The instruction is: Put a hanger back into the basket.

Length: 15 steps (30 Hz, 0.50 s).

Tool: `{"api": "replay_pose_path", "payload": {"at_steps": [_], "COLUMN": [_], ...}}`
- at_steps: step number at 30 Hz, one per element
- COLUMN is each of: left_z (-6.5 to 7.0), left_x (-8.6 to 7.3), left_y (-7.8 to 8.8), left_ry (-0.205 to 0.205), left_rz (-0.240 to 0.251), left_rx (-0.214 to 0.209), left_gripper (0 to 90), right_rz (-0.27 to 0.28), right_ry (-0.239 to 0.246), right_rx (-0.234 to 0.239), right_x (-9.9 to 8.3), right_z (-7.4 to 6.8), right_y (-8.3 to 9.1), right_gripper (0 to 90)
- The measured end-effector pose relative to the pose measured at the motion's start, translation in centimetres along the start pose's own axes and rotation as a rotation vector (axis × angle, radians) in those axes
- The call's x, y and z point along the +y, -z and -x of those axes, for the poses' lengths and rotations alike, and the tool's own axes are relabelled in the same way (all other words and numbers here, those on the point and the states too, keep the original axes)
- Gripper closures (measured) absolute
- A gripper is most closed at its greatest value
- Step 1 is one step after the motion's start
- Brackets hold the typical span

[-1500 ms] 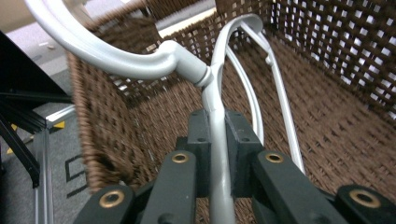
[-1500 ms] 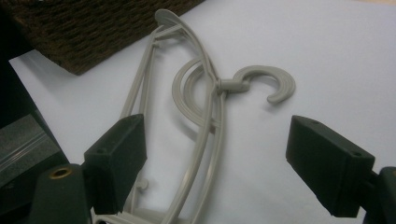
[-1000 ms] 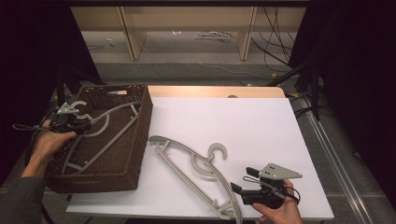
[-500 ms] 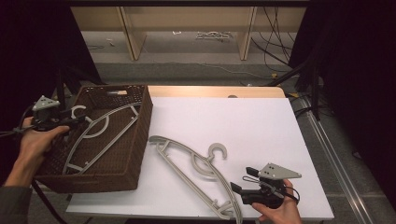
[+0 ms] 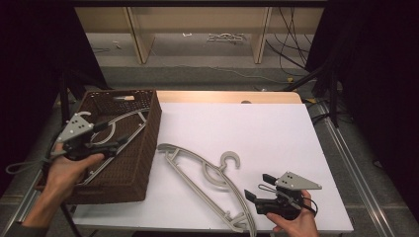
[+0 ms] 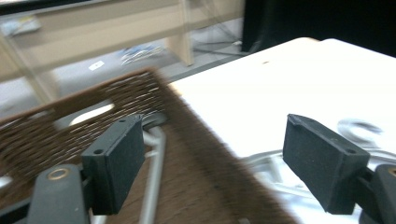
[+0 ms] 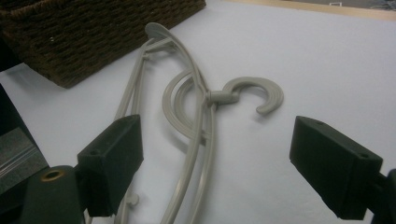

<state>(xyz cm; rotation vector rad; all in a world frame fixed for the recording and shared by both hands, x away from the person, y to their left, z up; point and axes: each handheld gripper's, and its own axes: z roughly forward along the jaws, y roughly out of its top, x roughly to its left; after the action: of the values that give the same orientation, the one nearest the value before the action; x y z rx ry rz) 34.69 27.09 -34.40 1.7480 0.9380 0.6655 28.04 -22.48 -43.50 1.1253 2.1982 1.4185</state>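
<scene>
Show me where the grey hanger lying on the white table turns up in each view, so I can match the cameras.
High view: the hanger on the table lies bottom centre, right of the wicker basket.
Left gripper view: blurred, low right, past the basket's edge.
Right gripper view: centre, hook pointing right.
Shared landmark: the wicker basket.

Basket [image 5: 129, 163] sitting at the table's [image 5: 257, 128] left edge, one hanger [image 5: 111, 136] lying inside it, second hanger [image 5: 210, 180] lying on the table right of the basket

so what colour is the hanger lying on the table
Pale grey hanger, clearest in the right gripper view.
</scene>
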Motion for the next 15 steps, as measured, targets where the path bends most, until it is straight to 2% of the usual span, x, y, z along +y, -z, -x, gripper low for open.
{"api": "replay_pose_path", "payload": {"at_steps": [3, 4, 7, 9, 11, 13, 14, 15], "left_z": [2.4, 3.2, 5.2, 6.3, 7.0, 7.8, 8.2, 8.5], "left_x": [-0.4, -0.6, -1.2, -1.7, -2.4, -3.1, -3.5, -3.8], "left_y": [-0.2, -0.3, -0.6, -0.7, -0.8, -1.1, -1.2, -1.2], "left_ry": [0.026, 0.017, -0.027, -0.013, 0.012, -0.002, -0.008, -0.019], "left_rz": [0.034, 0.041, 0.059, 0.08, 0.092, 0.093, 0.095, 0.093], "left_rx": [-0.093, -0.111, -0.123, -0.141, -0.165, -0.219, -0.226, -0.221], "left_gripper": [21.0, 21.4, 21.2, 20.0, 20.0, 17.6, 17.7, 17.7], "right_rz": [0.01, 0.027, 0.014, 0.022, 0.041, 0.04, 0.026, 0.04], "right_ry": [0.002, 0.019, 0.009, -0.002, 0.019, 0.004, 0.001, -0.008], "right_rx": [-0.001, -0.012, -0.018, -0.011, -0.02, -0.007, -0.02, -0.015], "right_x": [0.1, 0.0, 0.0, -0.1, -0.2, -0.2, -0.1, -0.2], "right_z": [-0.1, 0.0, 0.0, 0.0, 0.2, 0.2, 0.2, 0.2], "right_y": [0.1, 0.1, 0.2, 0.2, 0.0, 0.0, 0.2, 0.2], "right_gripper": [17.9, 17.9, 17.6, 17.4, 17.3, 17.4, 17.4, 17.4]}}
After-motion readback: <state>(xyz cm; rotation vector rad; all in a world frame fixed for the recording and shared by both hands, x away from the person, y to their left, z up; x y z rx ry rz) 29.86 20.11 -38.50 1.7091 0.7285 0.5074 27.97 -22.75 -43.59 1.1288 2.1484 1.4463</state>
